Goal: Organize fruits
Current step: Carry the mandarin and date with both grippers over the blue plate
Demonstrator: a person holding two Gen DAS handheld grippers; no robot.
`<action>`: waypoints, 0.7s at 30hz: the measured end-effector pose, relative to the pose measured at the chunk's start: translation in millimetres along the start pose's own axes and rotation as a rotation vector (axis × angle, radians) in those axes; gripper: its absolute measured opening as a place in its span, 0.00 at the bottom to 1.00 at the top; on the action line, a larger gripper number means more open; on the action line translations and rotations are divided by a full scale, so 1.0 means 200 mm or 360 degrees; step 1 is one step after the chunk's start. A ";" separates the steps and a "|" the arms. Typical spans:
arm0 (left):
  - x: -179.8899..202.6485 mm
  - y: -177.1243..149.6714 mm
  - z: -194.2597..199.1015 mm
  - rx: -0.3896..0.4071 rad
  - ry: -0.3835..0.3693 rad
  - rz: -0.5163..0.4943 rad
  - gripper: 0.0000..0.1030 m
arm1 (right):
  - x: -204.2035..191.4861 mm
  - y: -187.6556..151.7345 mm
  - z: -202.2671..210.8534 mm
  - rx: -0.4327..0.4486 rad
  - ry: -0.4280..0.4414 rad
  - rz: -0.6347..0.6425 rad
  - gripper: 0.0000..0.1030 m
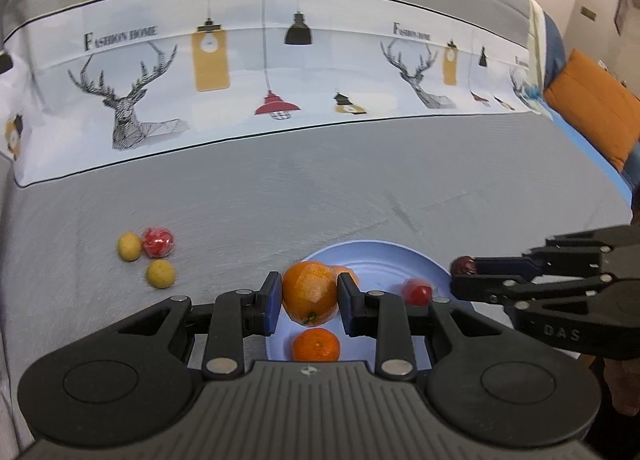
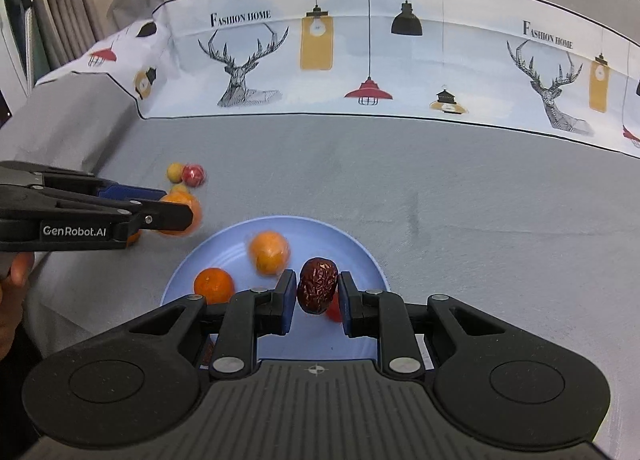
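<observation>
- A grey cloth (image 1: pixel 360 195) with a deer-and-lamp printed band (image 1: pixel 248 71) covers the surface where the fruit lies.
- A blue plate (image 2: pixel 352 248) sits on the cloth, holding two oranges (image 2: pixel 214 284) (image 2: pixel 269 252) and a small red fruit (image 1: pixel 417 292), the last partly hidden in the right wrist view.
- The left gripper (image 1: pixel 310 298) pinches a large orange (image 1: pixel 310 292) between its blue pads, over the plate's left rim.
- The right gripper (image 2: pixel 318 292) grips a wrinkled dark red date (image 2: pixel 318 284) above the plate, pads closed against its sides.
- Two small yellow fruits (image 1: pixel 129 246) (image 1: pixel 160 274) and a red wrapped fruit (image 1: pixel 159 242) lie clustered on the cloth, left of the plate.
</observation>
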State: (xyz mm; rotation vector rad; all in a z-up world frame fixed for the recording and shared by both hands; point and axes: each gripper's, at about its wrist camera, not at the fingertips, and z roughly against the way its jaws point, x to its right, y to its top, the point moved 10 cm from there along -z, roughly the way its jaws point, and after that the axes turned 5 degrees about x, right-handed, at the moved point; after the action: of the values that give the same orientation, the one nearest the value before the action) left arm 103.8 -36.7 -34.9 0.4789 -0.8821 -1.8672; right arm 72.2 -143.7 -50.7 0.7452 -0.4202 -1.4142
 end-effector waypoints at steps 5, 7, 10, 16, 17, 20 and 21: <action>0.07 -0.02 -0.01 -0.0005 -0.0036 -0.0117 0.32 | 0.00 0.00 -0.03 -0.0025 -0.0010 -0.0014 0.23; 0.10 -0.03 -0.02 -0.0005 -0.0051 -0.0160 0.32 | -0.01 -0.01 -0.05 -0.0043 -0.0017 -0.0005 0.23; 0.13 -0.04 -0.03 -0.0004 -0.0068 -0.0209 0.32 | -0.01 -0.02 -0.06 -0.0060 -0.0012 0.0002 0.23; 0.16 -0.05 -0.04 -0.0003 -0.0090 -0.0267 0.32 | -0.02 -0.03 -0.07 -0.0073 -0.0009 0.0016 0.23; 0.16 -0.05 -0.04 -0.0003 -0.0092 -0.0276 0.32 | -0.01 -0.03 -0.07 -0.0074 -0.0007 0.0017 0.23; 0.17 -0.06 -0.04 -0.0006 -0.0099 -0.0296 0.32 | -0.01 -0.03 -0.07 -0.0075 -0.0006 0.0018 0.23; 0.18 -0.06 -0.04 -0.0008 -0.0103 -0.0301 0.32 | -0.02 -0.03 -0.07 -0.0075 -0.0006 0.0018 0.23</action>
State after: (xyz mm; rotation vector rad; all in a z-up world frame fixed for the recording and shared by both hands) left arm 85.7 -68.4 -47.7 0.5164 -0.9008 -2.0665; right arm 76.8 -137.7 -63.9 0.7008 -0.3922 -1.4105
